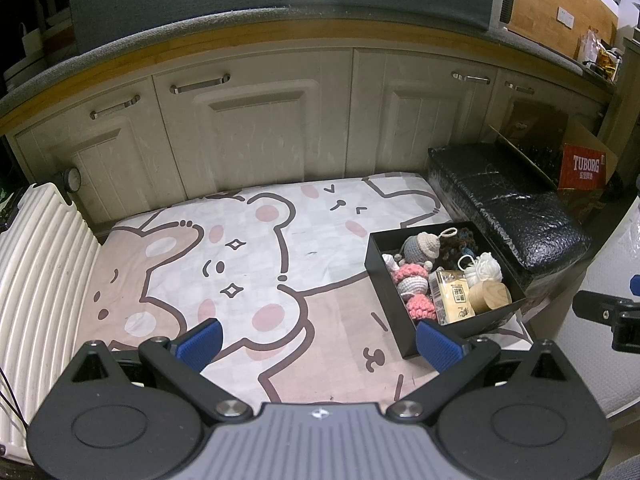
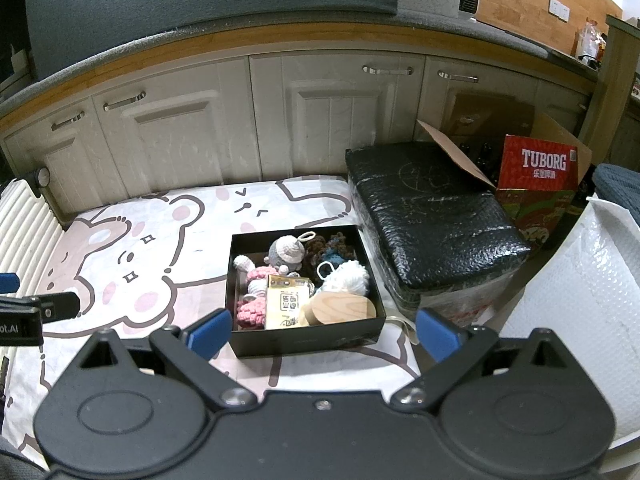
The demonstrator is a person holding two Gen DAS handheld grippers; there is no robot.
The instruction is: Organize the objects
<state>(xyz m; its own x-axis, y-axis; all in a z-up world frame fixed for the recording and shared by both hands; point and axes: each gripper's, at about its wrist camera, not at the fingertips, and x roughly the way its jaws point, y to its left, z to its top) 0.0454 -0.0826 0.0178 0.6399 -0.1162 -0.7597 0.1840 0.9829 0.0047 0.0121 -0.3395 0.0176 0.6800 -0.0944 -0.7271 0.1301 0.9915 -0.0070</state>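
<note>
Both tools, left tool and right tool, gape empty. The box sits just ahead of the right tool, right of the left; approach from above, picking one toy at a time.

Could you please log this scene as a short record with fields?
surface: cartoon bear cloth
container: black box, open, on the cloth
contents: crochet toys, white yarn ball, wooden cylinder, yellow packet
left tongs: open, empty
right tongs: open, empty, near the box's front
beside box: black wrapped bundle
</note>
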